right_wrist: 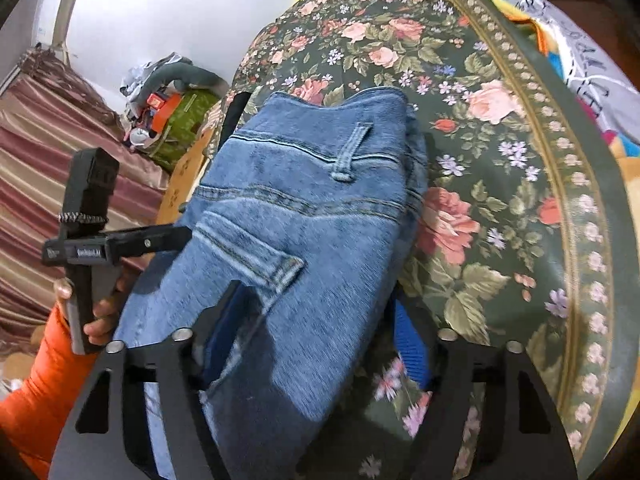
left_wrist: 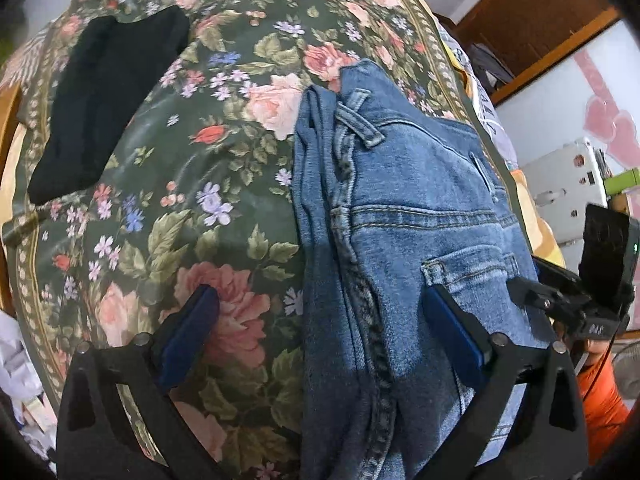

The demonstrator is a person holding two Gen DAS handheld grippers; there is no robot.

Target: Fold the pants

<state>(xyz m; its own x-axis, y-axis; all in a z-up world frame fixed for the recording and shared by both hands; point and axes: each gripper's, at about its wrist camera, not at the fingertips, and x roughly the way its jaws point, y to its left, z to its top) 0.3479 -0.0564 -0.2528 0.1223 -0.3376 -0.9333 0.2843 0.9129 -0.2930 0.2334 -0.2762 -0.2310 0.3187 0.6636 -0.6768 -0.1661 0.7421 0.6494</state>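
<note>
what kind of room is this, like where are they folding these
Most likely a bedroom at home. The jeans lie on a floral bedspread over what looks like a bed, with a wooden wardrobe or door behind and a clutter pile by striped curtains.

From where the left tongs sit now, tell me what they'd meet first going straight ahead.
The left tongs, open, would most likely meet the left edge of the folded jeans first, with the floral bedspread beside it; depth is unclear.

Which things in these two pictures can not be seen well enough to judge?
- Jeans legs: cut off by the bottom edge in both views.
- Left claw right finger: over the jeans; contact unclear.
- Right claw left finger: blurred against the jeans.
- Black cloth: too dark to identify, left view.
</note>
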